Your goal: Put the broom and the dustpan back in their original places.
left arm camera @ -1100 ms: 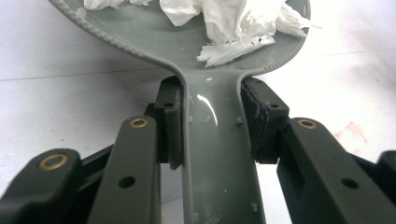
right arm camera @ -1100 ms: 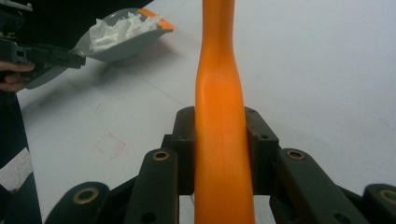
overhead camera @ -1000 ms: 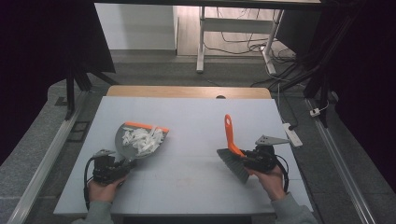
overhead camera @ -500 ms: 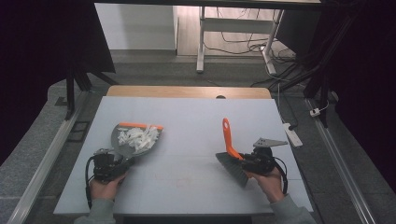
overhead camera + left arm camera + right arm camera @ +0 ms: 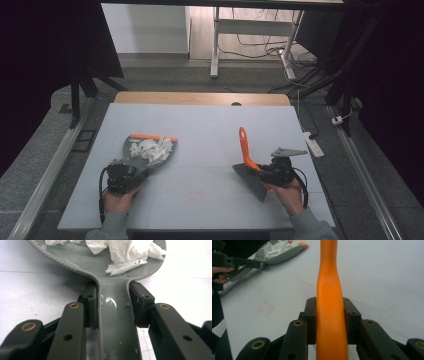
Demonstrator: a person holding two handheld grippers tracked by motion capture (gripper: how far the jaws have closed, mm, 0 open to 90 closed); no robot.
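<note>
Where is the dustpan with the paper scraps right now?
In the high view the dustpan lies on the table's left half, its handle clamped by the left gripper, well apart from the brush.

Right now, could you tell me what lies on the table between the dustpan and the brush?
Nothing: in the high view, the table is bare between the dustpan and the brush.

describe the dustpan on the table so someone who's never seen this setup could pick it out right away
Start at the pale grey table and look to its left half, near the person's left hand. There lies a grey dustpan, its handle clamped in the left tool. It alone is heaped with white paper scraps and has an orange strip along its far edge, unlike the orange-handled brush on the right.
</note>
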